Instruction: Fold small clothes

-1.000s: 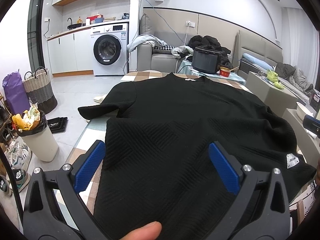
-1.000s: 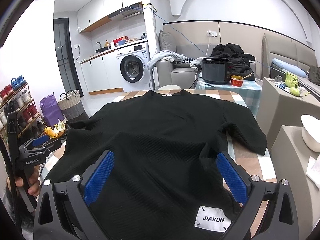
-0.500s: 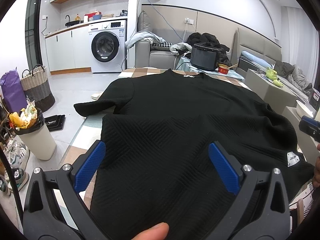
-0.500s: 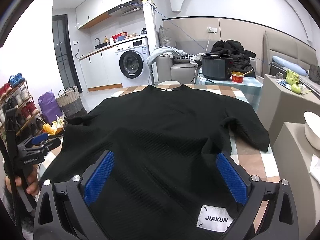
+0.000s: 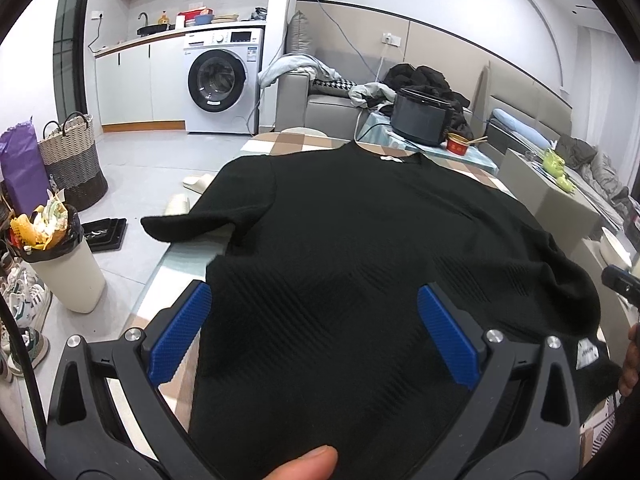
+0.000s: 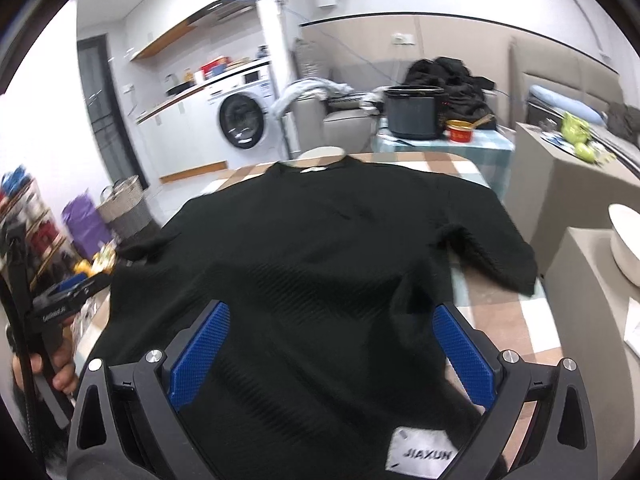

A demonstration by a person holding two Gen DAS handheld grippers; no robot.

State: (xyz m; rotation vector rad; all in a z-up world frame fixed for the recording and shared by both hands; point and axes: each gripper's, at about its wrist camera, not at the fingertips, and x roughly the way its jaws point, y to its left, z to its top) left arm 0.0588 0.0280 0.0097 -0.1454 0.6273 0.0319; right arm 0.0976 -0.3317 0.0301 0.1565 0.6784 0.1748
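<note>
The black top (image 5: 360, 248) lies spread on the checked table (image 6: 516, 328), collar at the far end, well beyond the fingers, hem at the near end under both tools; its left sleeve (image 5: 192, 222) sticks out ahead and to the left of the left gripper (image 5: 314, 334), hanging past the table edge, and its right sleeve (image 6: 492, 256) lies ahead and to the right of the right gripper (image 6: 330, 354).

Both pairs of blue pads stand wide apart, with textured cloth filling the gap between them; the left pad of the left gripper sits just outside the garment's side edge, the other over the fabric; the white brand label (image 6: 420, 454) lies between the right gripper's fingers, close to their base; nothing is pinched by either tool; a thumb tip (image 5: 304, 464) shows below the left one.

I judge this the start of the fold: both tools poised at the hem, no grip taken. The next move probably calls for closing each pair of fingers on the hem or a side edge, catching both layers; a single-layer pinch would drag the top askew.
</note>
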